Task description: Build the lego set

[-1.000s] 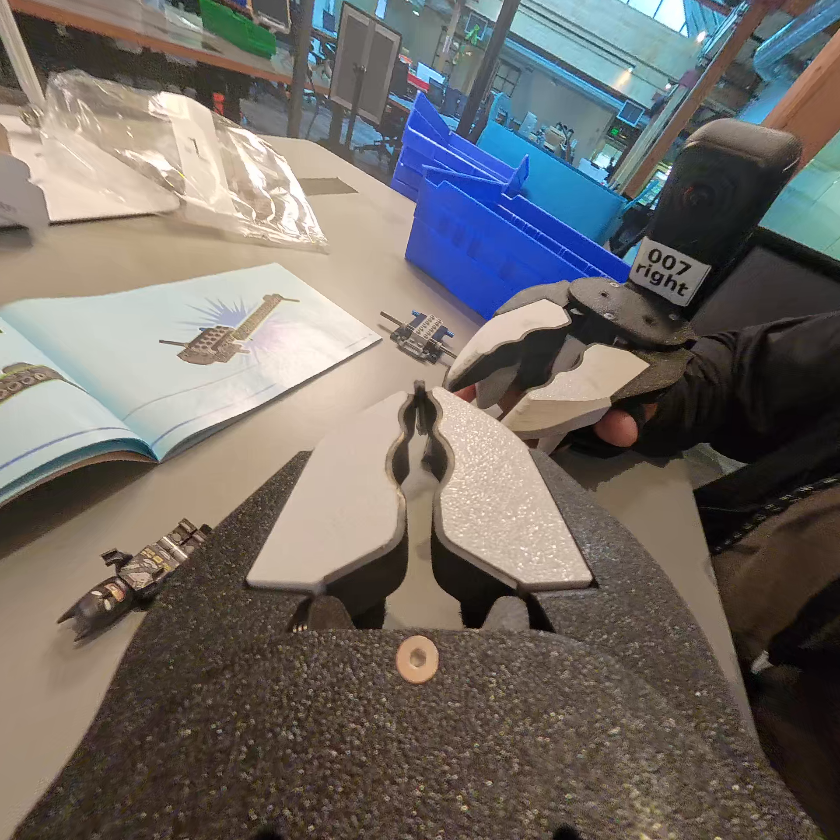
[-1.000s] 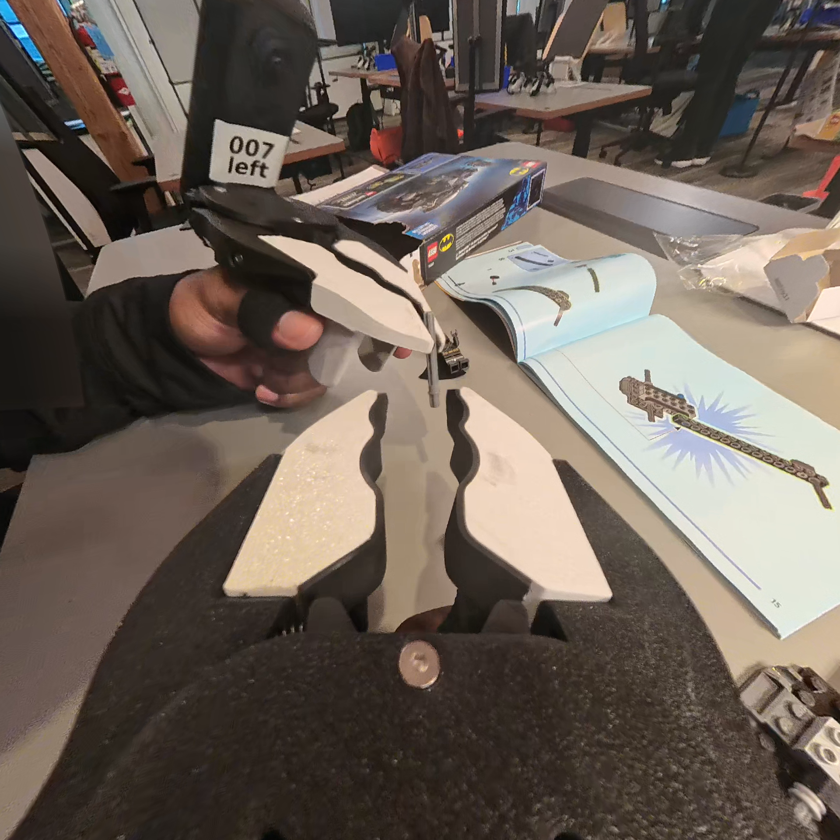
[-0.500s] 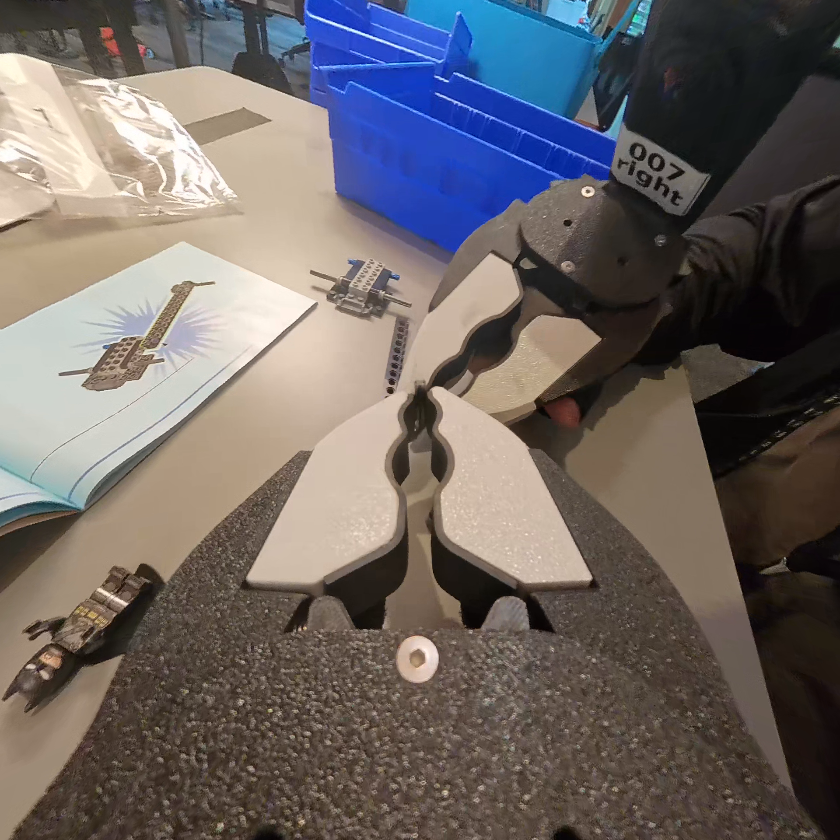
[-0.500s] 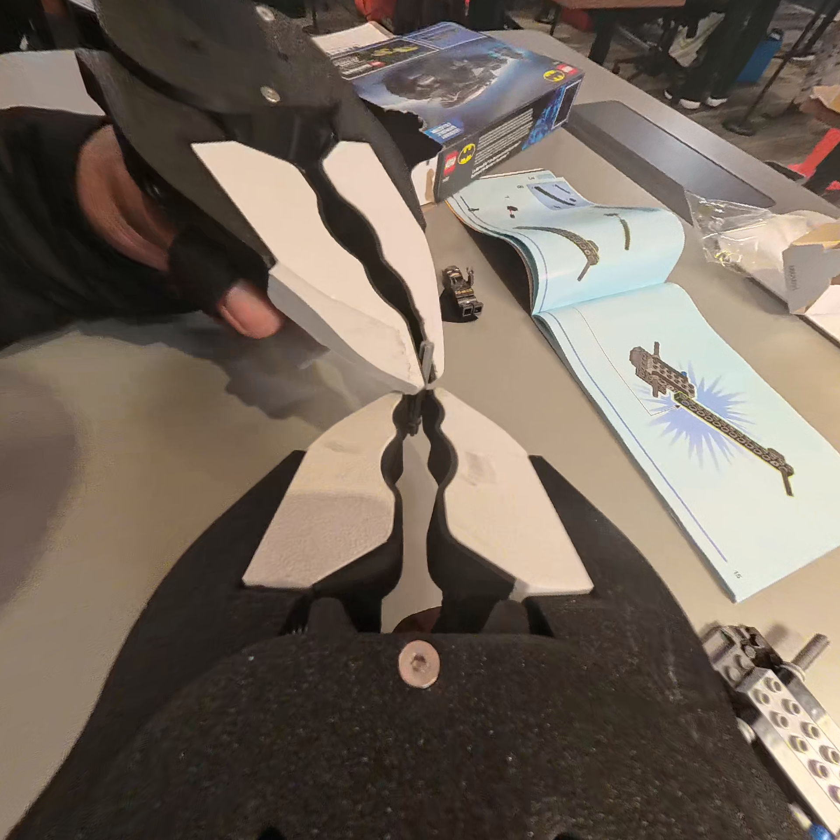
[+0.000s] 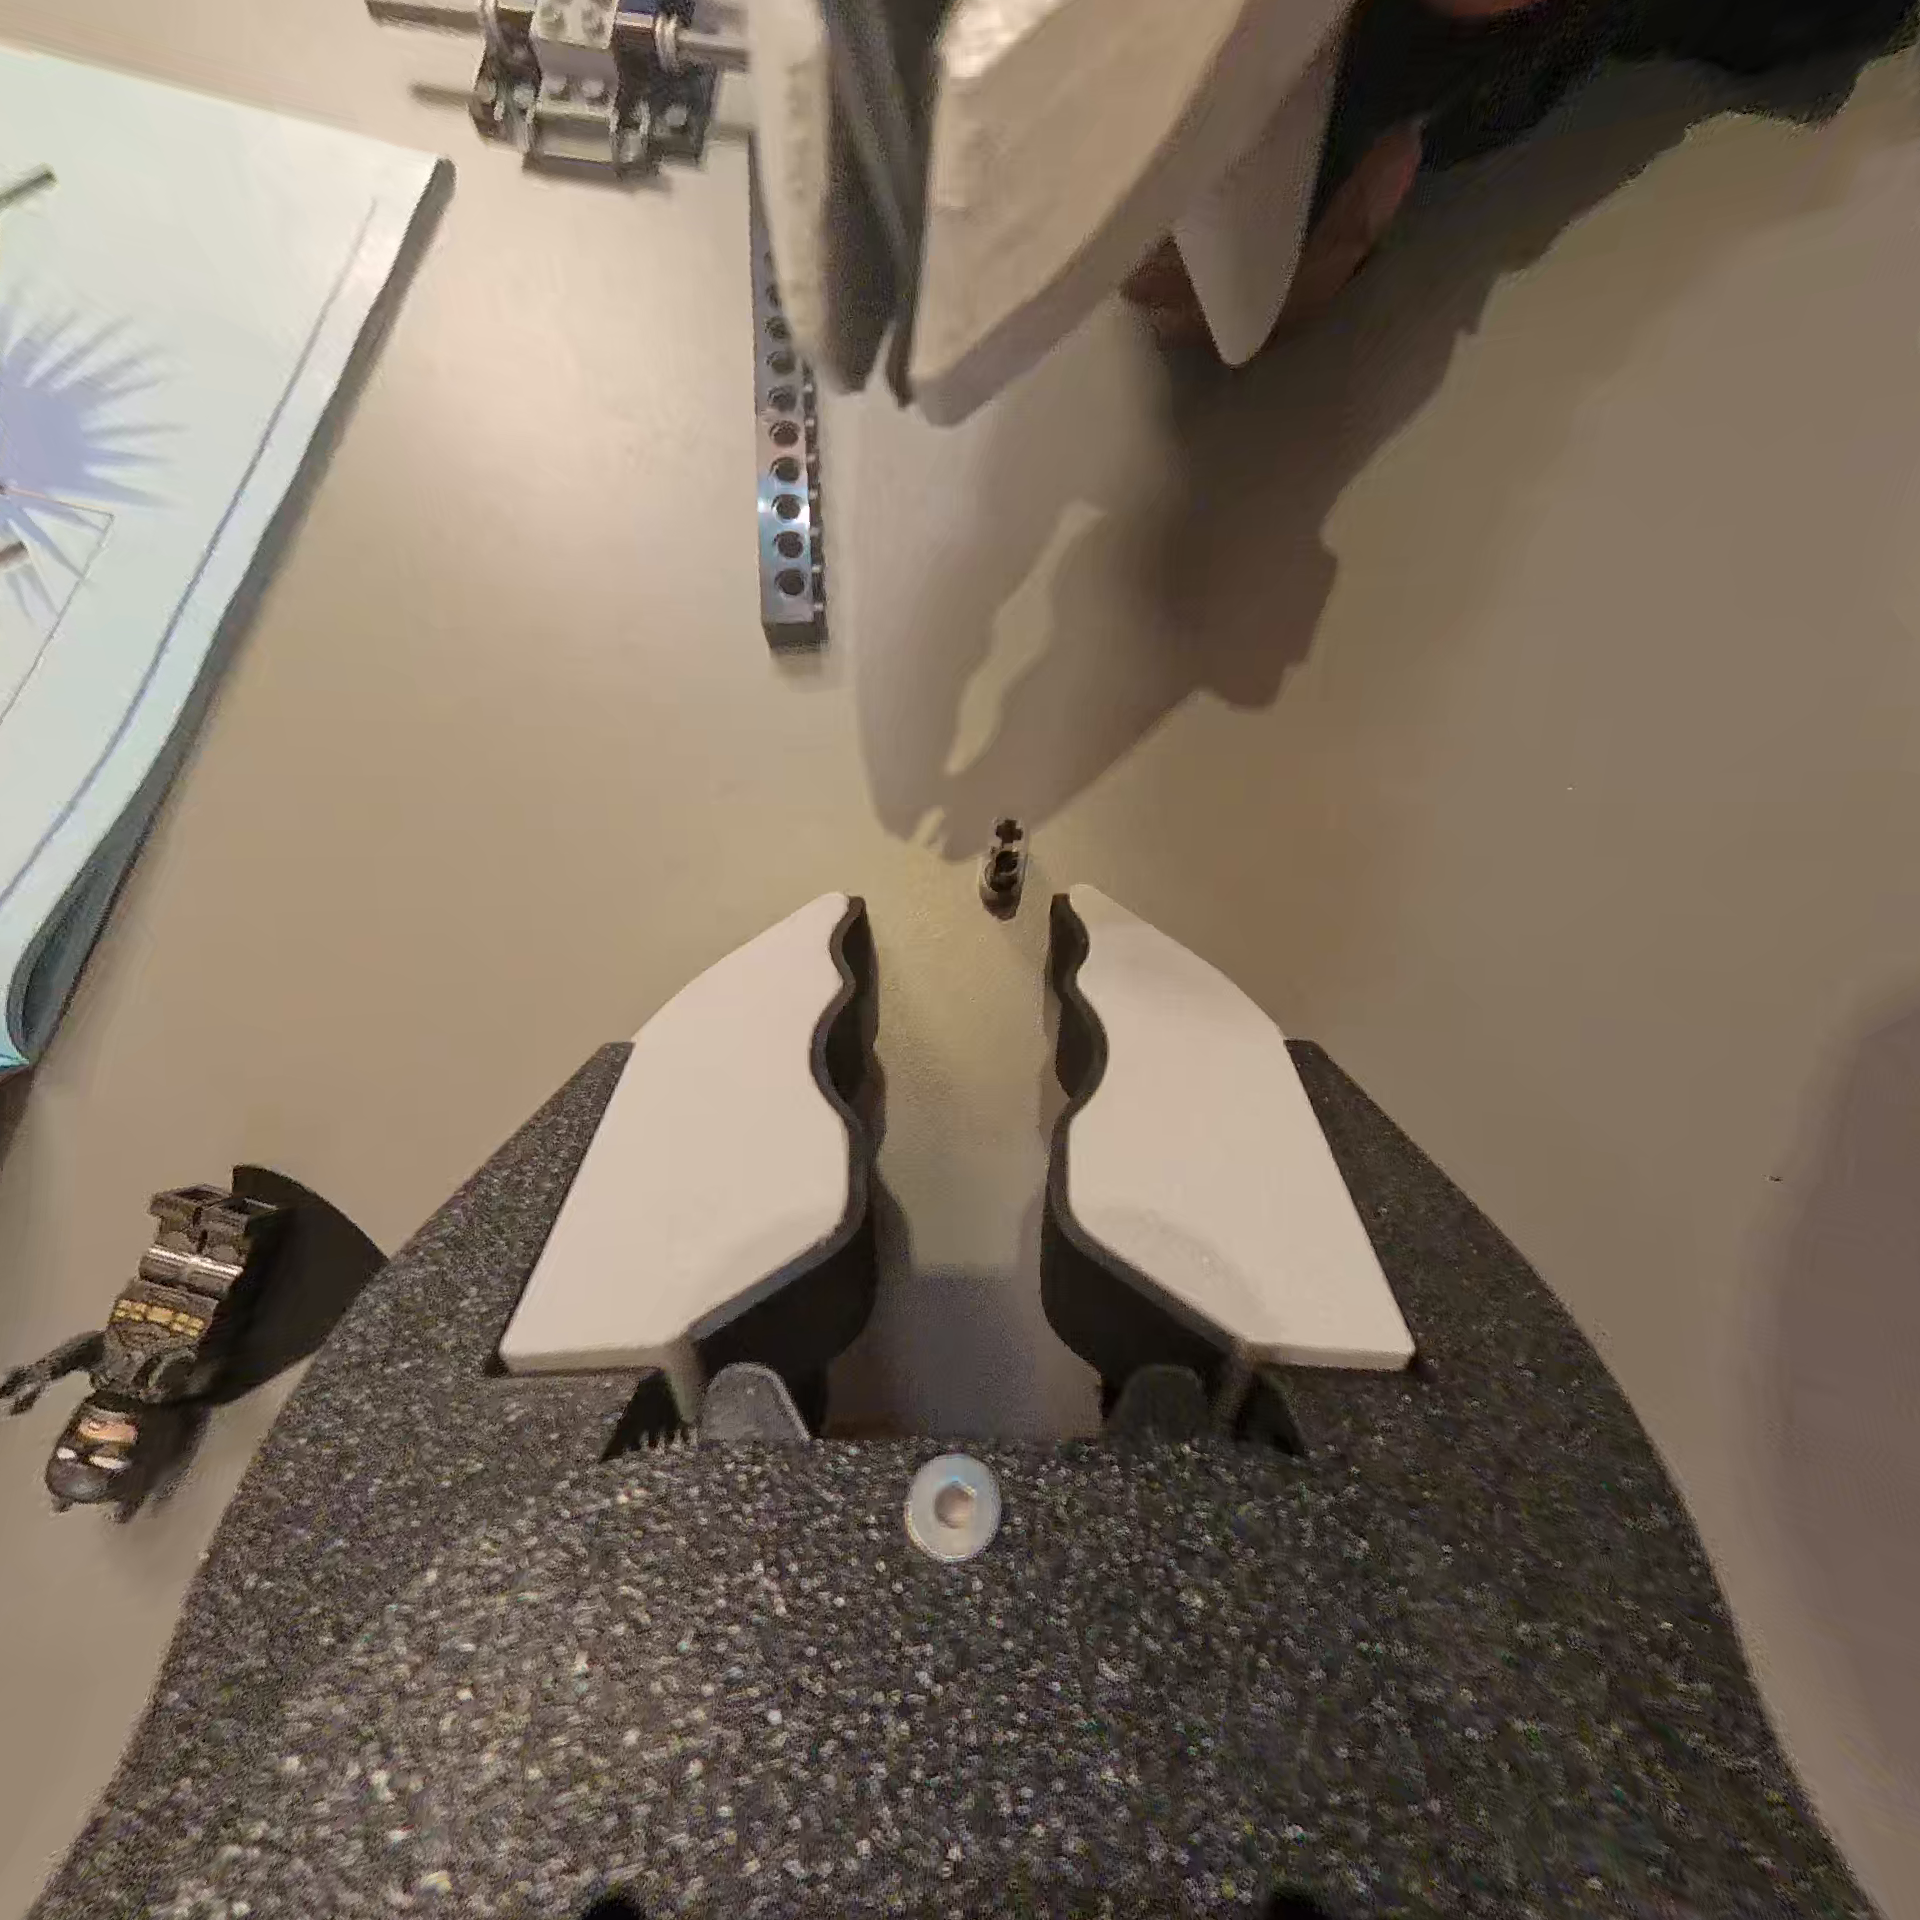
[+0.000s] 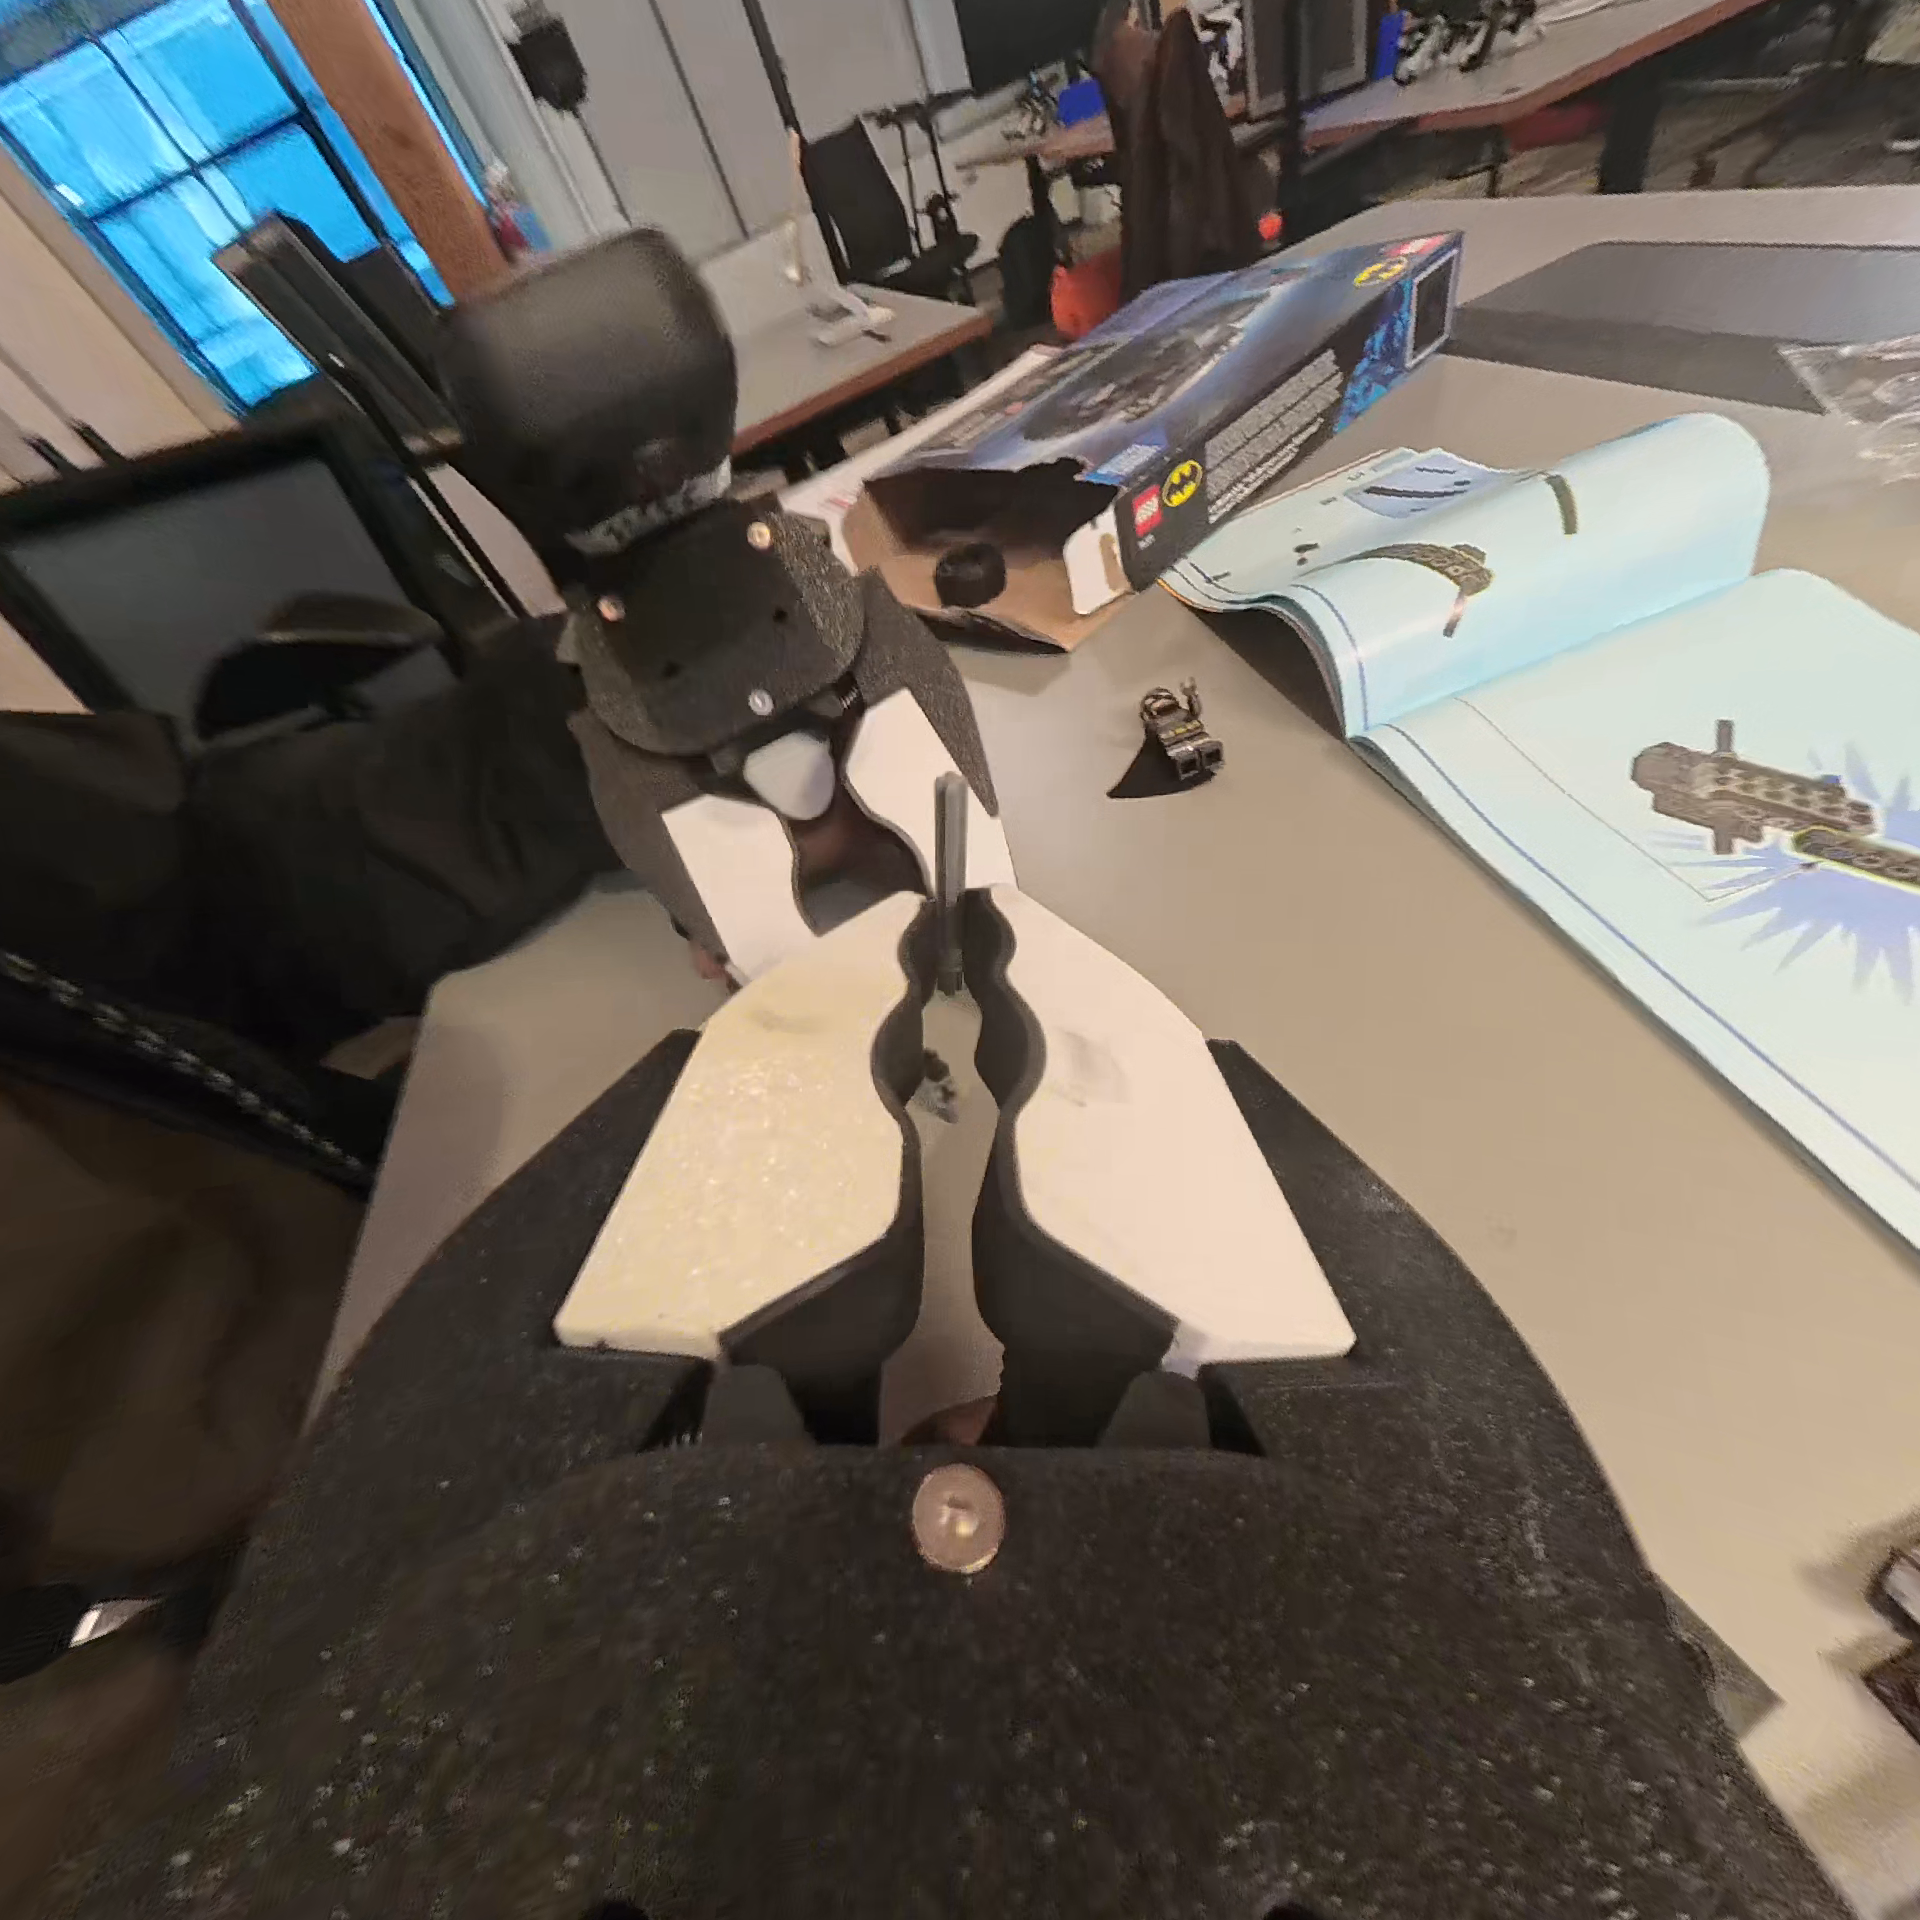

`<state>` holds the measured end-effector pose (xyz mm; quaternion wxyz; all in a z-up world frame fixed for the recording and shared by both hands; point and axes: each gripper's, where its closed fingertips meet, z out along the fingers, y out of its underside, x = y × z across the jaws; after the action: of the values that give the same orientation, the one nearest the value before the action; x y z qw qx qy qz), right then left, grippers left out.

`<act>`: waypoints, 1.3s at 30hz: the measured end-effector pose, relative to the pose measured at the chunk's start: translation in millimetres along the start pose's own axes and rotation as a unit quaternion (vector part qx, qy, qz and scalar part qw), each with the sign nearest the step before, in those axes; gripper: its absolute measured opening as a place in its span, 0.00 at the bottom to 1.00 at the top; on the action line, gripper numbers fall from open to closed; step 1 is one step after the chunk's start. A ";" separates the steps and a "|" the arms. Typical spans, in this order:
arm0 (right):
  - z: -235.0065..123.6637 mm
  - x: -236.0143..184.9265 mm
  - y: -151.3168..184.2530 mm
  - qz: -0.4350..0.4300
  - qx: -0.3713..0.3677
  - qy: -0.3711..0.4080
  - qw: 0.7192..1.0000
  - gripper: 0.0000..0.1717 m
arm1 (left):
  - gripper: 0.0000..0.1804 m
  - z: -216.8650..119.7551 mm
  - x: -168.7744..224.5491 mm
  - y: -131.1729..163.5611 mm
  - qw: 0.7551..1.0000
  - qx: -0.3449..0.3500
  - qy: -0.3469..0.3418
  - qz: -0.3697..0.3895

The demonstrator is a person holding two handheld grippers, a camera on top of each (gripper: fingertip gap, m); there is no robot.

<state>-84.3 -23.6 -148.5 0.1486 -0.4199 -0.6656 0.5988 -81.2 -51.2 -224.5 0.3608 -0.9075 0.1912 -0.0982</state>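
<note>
My left gripper [image 5: 958,904] is open and points down at the grey table [image 5: 1455,831]. A small dark connector piece [image 5: 1006,868] lies on the table just ahead of its tips, untouched. My right gripper [image 6: 948,914] is shut on a thin grey axle rod [image 6: 948,842] that stands upright out of its tips. The right gripper also shows blurred at the top of the left wrist view [image 5: 883,374]. The left gripper [image 6: 831,894] shows open just behind the rod in the right wrist view.
A long dark beam with holes [image 5: 787,436] and a small axle assembly [image 5: 582,94] lie ahead. A minifigure [image 5: 145,1340] lies at the left. An open blue booklet [image 6: 1558,675] and a torn box [image 6: 1195,416] lie on the right. One gripper's finger ends stand about 8 cm off the other's.
Both grippers were shut on the rod half a second ago. My left gripper has opened, let go and tilted down to the table. The right keeps the rod. The small connector has come into view.
</note>
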 end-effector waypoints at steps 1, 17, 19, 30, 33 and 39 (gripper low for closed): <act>-0.8 -1.2 -1.2 0.011 0.006 -0.012 1.000 0.03 | 0.19 1.3 1.8 -0.4 1.000 -0.002 -0.001 0.011; -5.2 -2.2 -12.4 0.118 0.049 -0.090 0.988 0.03 | 0.04 5.9 8.9 -24.5 0.999 0.043 0.022 0.003; -6.6 0.0 -14.9 0.146 0.059 -0.101 0.982 0.03 | 0.04 -3.4 10.4 -37.3 0.994 0.094 0.052 -0.034; -35.1 -0.9 -27.8 0.222 0.145 -0.146 0.953 0.03 | 0.04 -28.8 14.1 -70.8 0.965 0.212 0.110 -0.107; -42.9 -18.7 -26.7 0.184 0.160 -0.150 0.958 0.03 | 0.04 -32.8 24.9 -83.2 0.970 0.219 0.074 -0.069; -52.5 -34.7 -34.0 0.107 0.197 -0.135 0.965 0.03 | 0.04 -39.7 37.6 -97.1 0.976 0.219 0.008 0.012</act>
<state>-39.5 -11.5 -94.0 0.0725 -0.3664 -0.4993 0.7818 -32.8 -26.7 -127.1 0.5502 -0.8035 0.1791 -0.1399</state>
